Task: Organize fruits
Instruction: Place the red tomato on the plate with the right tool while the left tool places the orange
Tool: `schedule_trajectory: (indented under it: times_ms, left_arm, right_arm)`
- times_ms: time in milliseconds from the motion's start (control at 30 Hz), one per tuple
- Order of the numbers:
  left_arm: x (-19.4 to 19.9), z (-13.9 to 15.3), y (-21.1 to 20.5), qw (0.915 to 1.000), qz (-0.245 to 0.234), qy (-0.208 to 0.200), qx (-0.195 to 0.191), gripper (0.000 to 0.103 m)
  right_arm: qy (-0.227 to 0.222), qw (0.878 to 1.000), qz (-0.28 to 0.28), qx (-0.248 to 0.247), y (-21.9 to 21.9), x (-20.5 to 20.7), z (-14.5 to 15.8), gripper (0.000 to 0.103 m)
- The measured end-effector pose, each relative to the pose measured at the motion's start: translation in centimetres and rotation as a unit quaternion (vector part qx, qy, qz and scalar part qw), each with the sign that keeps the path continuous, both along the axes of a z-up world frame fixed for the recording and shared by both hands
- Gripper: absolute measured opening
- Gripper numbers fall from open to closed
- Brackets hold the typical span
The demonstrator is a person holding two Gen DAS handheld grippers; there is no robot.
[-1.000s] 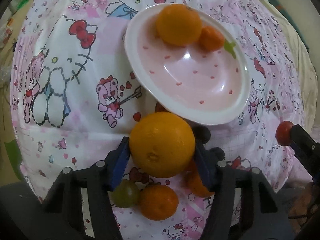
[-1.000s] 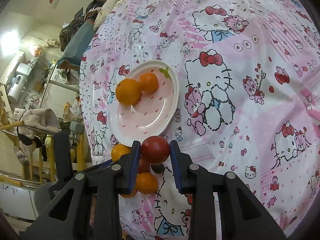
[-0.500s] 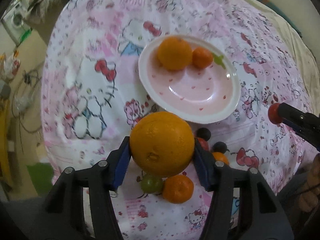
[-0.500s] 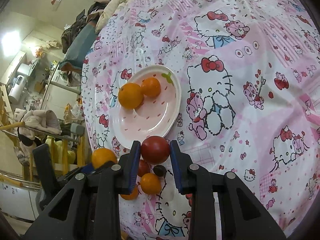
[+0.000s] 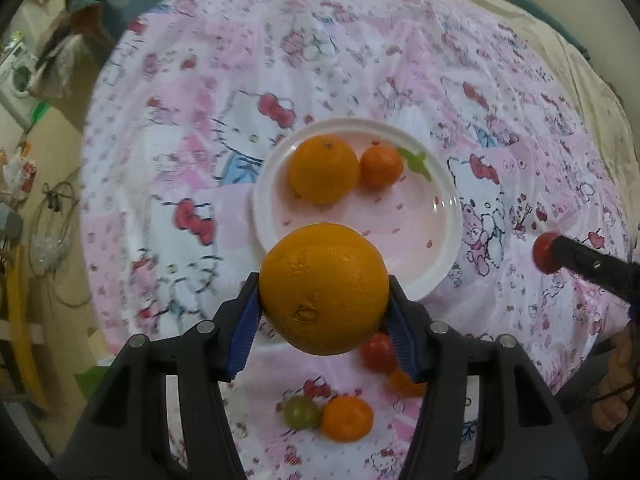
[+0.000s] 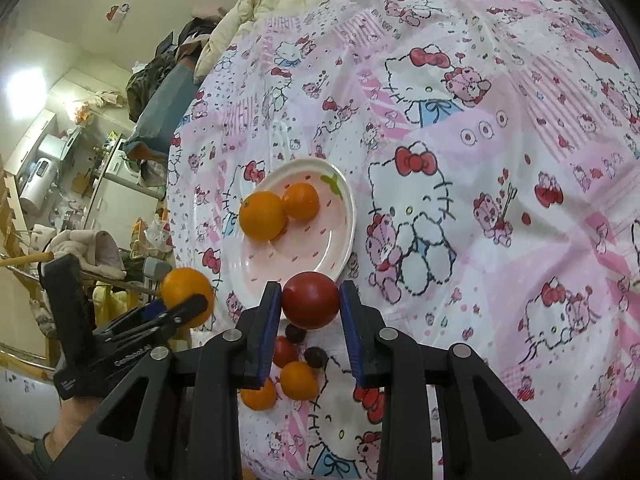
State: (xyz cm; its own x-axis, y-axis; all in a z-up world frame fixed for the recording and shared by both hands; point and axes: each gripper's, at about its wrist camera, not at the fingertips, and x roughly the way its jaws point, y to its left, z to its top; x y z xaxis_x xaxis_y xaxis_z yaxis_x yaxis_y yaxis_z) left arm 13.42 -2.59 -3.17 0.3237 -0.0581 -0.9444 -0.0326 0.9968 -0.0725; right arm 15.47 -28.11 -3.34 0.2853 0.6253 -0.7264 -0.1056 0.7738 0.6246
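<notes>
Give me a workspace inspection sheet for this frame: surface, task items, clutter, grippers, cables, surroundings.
Surface: pink cartoon-print cloth, wrinkled, covers the whole work area.
Job's things: plate holds a big orange and a small orange, side by side. Loose on the cloth near the grippers: green fruit, small orange fruit, red fruit, two dark fruits.
Clutter: nothing seen on the cloth besides fruit.
Grippers: left gripper clamps a large orange; right gripper clamps a red fruit. Both are raised short of the plate.
Cables: cords off the left edge.
Surroundings: cluttered room, bedding behind.
</notes>
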Motion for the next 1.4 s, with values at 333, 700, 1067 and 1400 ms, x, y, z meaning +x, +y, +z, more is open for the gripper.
schedule_trajectory:
  times_ms: [333, 700, 1067, 1400]
  left_arm:
    - [3.7, -4.8, -1.7, 0.9985, -0.017, 0.051, -0.002, 0.055]
    - [5.9, -6.3, -1.3, 0.9972, -0.003, 0.068, -0.032, 0.056]
    - [6.6, -6.4, -1.4, 0.9961, -0.002, 0.064, -0.061, 0.072]
    - [6.0, -5.9, -2.0, 0.9976, -0.004, 0.06, -0.035, 0.075]
  right_arm:
    - [0.001, 1.0, 0.0, -0.019, 0.2, 3.4, -0.7, 0.031]
    - [0.005, 0.999, 0.03, -0.026, 2.9, 7.0, -2.1, 0.031]
    - [0.038, 0.998, 0.053, -0.006, 4.8, 9.4, -5.2, 0.031]
    - [0.059, 0.996, 0.065, -0.005, 5.5, 9.2, -6.5, 0.033]
